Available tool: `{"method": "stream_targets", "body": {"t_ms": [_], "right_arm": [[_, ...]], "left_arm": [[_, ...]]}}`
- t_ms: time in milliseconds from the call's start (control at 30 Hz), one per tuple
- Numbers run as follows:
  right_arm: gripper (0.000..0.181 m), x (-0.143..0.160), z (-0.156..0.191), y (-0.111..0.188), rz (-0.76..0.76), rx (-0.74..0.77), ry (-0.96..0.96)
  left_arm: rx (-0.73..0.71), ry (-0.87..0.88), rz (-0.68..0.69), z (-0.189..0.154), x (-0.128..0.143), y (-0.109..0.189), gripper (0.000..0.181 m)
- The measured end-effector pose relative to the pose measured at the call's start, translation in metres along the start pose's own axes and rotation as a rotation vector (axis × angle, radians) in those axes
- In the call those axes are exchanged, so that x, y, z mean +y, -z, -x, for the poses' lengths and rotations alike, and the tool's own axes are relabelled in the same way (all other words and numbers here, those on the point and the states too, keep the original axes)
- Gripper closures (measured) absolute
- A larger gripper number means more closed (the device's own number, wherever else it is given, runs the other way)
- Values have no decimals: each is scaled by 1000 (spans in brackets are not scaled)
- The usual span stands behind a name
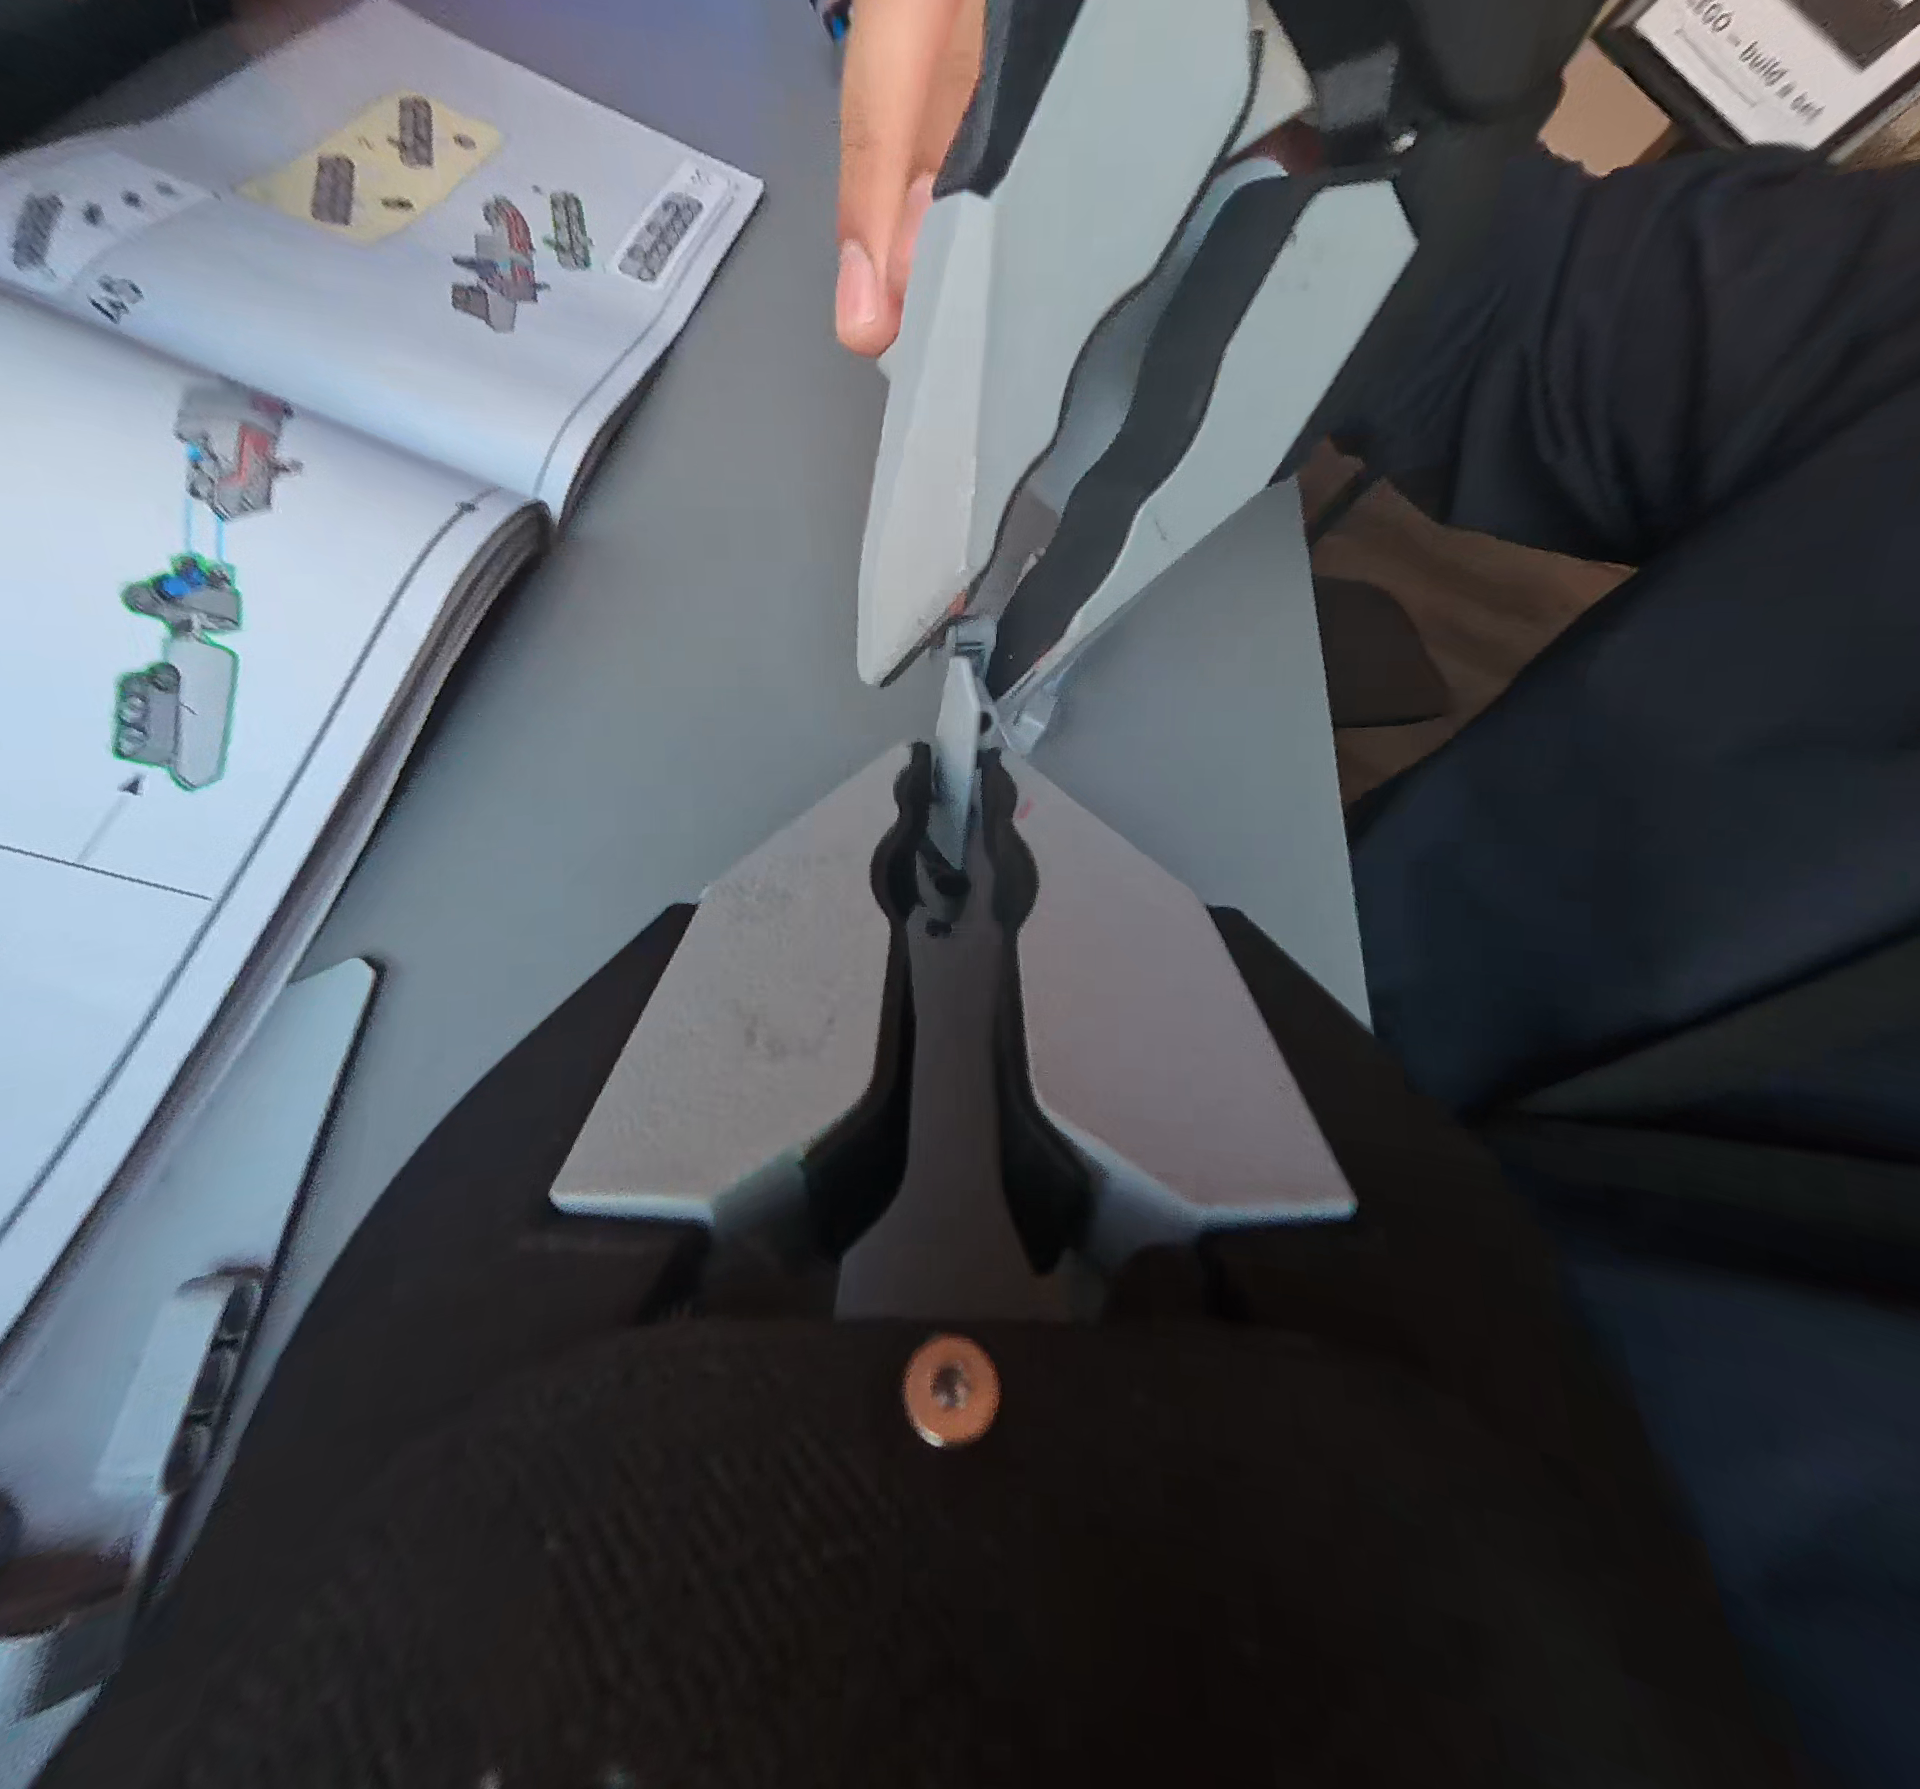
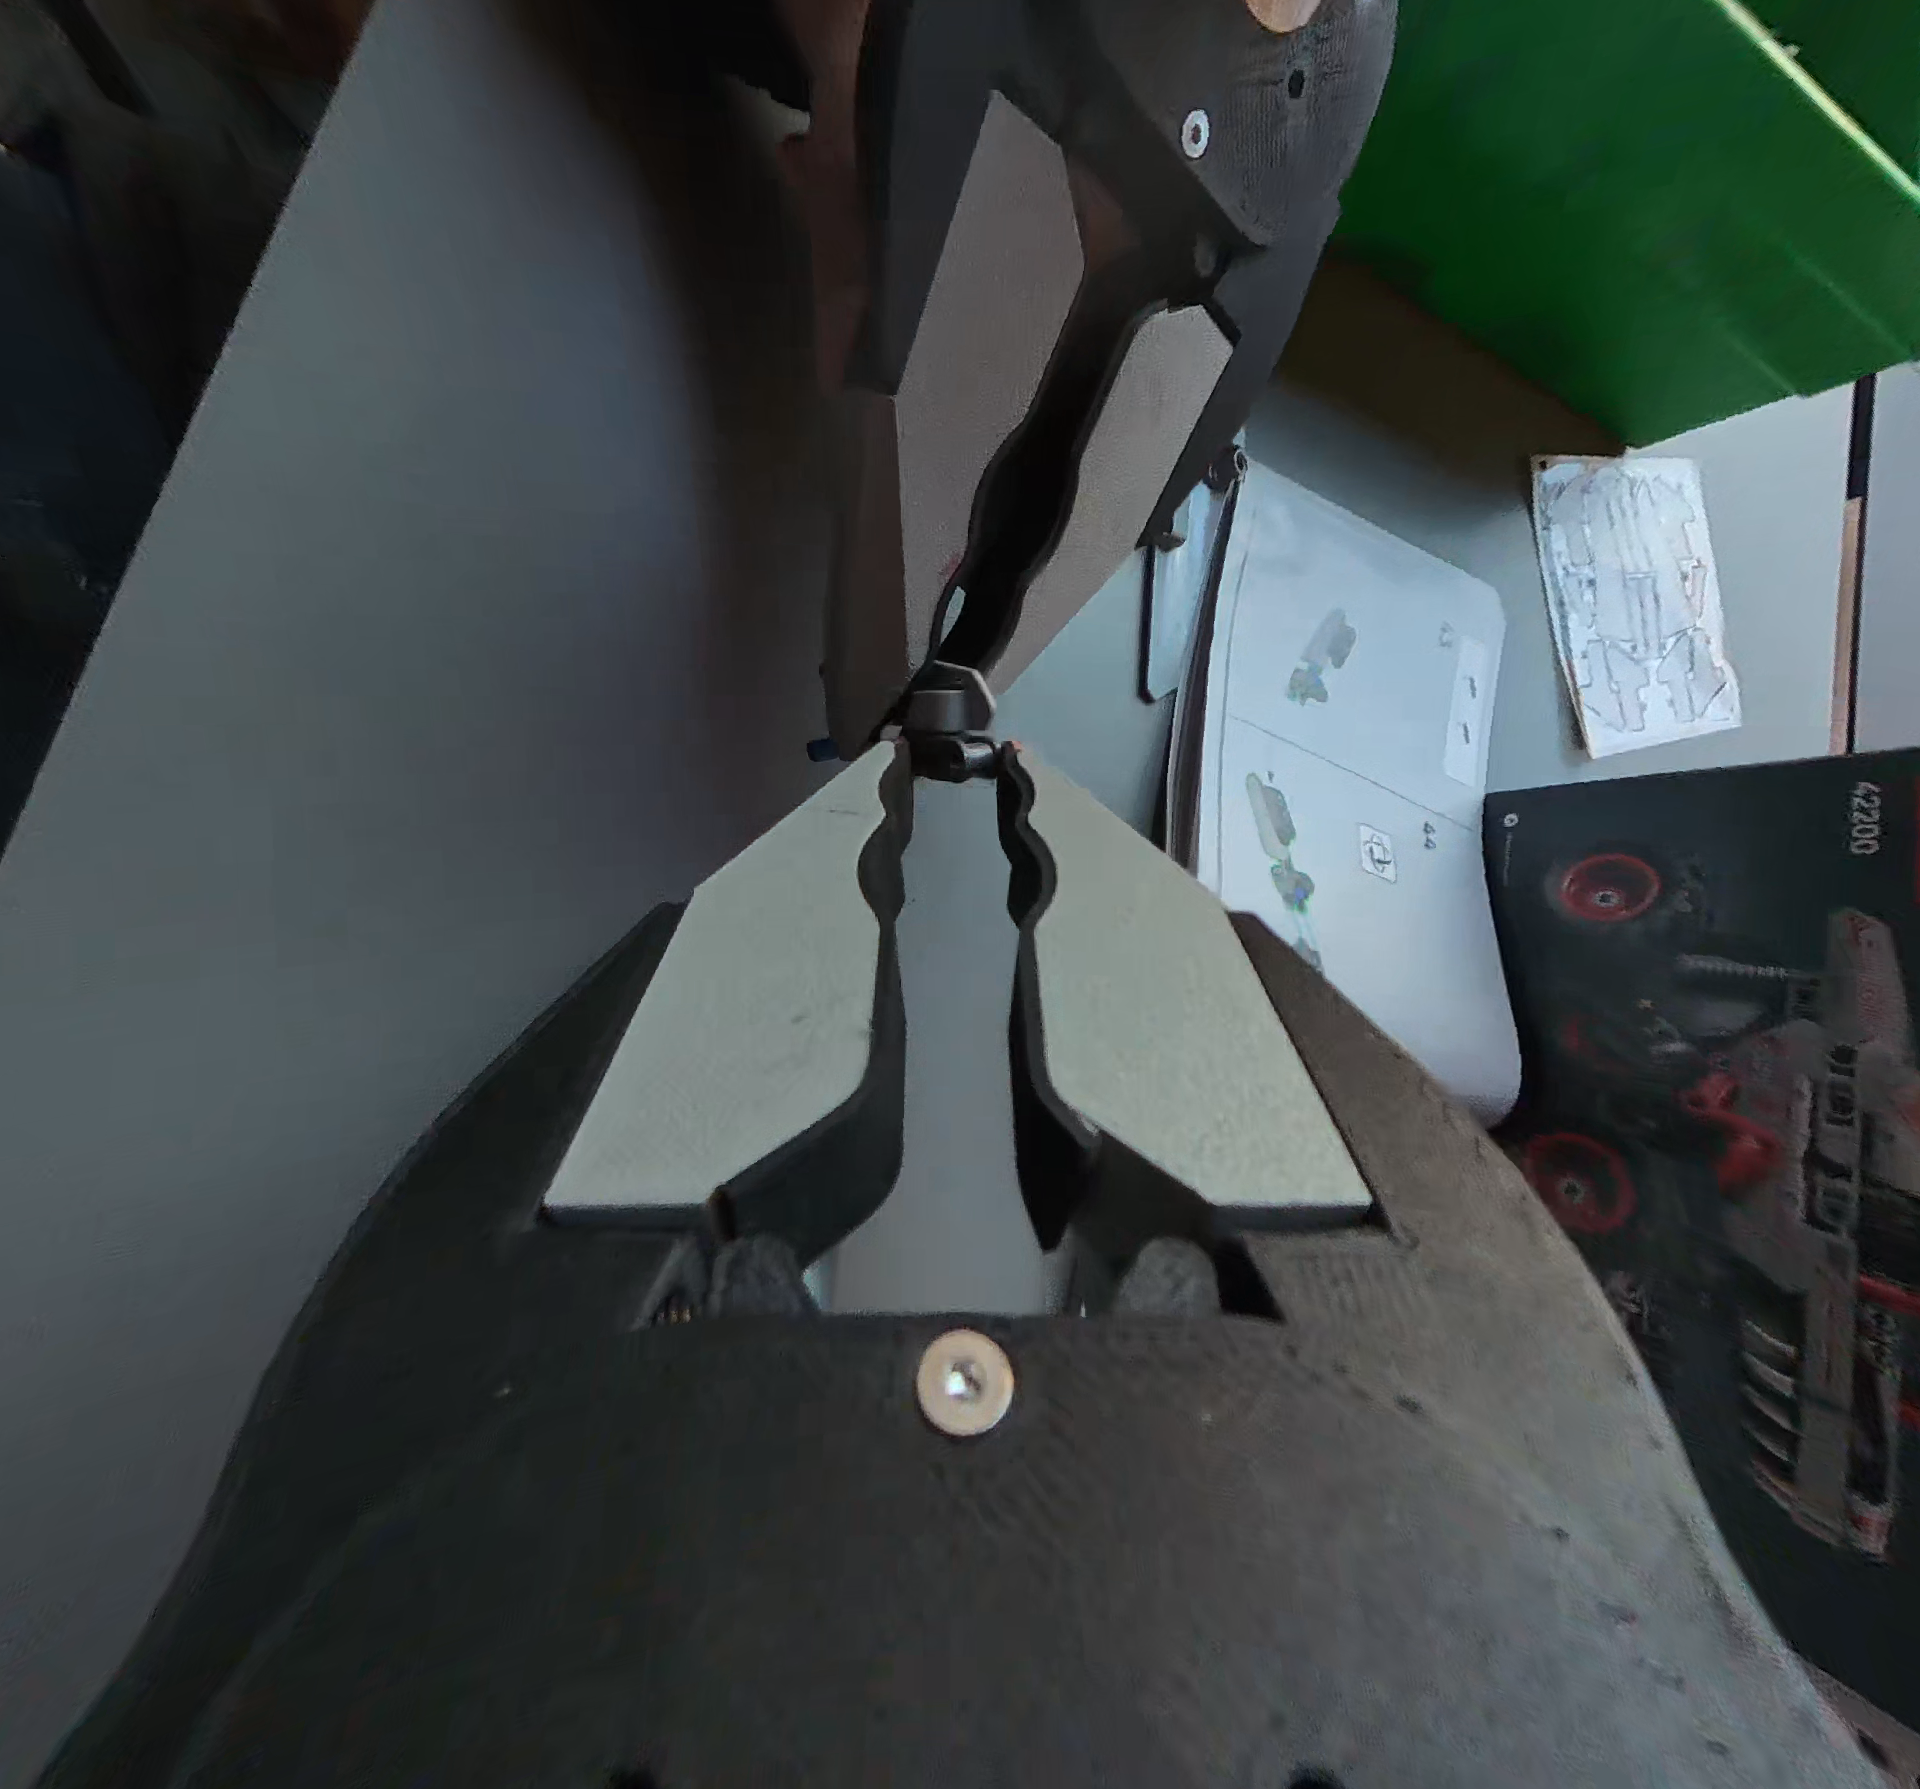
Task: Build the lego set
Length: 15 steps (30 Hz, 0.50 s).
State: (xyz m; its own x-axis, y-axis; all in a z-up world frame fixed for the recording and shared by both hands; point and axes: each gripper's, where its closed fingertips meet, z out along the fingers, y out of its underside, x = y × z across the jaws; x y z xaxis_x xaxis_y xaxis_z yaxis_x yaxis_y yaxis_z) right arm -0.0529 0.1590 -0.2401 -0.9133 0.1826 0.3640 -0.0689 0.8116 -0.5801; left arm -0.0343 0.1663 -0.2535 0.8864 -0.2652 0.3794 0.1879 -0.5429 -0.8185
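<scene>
My left gripper [image 1: 956,783] pinches a grey lego piece [image 1: 961,731] above the table [image 1: 675,596], right of the open instruction booklet [image 1: 312,409]. My right gripper [image 2: 951,763] clamps its small connector end [image 2: 951,721] (tips nearly touching).

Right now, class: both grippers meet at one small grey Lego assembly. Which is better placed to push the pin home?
Probably the right gripper: its tips pinch the short dark pin at the joint. The left gripper is shut on the grey piece, so it seems better placed to brace.
</scene>
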Motion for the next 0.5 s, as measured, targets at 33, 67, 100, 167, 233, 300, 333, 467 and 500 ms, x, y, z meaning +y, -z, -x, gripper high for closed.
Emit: {"method": "stream_targets", "body": {"t_ms": [33,67,100,167,233,300,333,467,500], "right_arm": [[168,1,1,-2,12,-5,-16],[174,3,1,-2,19,-9,-27],[174,4,-1,-2,19,1,-34],[175,2,-2,0,-18,5,-41],[175,1,-2,1,-33,5,-61],[175,2,-5,1,-35,35,-41],[175,3,-4,1,-30,31,-41],[176,4,-5,0,-38,-6,-120],[176,4,-4,-1,-43,-20,-144]], "left_arm": [[16,21,0,0,0,0,173],[12,29,-20,1,-3,2,169],[14,31,-49,2,-6,5,166],[25,22,-65,1,-9,7,169],[-6,-13,-69,3,-10,7,170],[-42,-50,-74,6,-11,7,170],[-52,-66,-69,6,-11,6,170],[-201,-262,-57,12,-14,7,172],[-236,-307,-43,12,-14,7,172]]}}
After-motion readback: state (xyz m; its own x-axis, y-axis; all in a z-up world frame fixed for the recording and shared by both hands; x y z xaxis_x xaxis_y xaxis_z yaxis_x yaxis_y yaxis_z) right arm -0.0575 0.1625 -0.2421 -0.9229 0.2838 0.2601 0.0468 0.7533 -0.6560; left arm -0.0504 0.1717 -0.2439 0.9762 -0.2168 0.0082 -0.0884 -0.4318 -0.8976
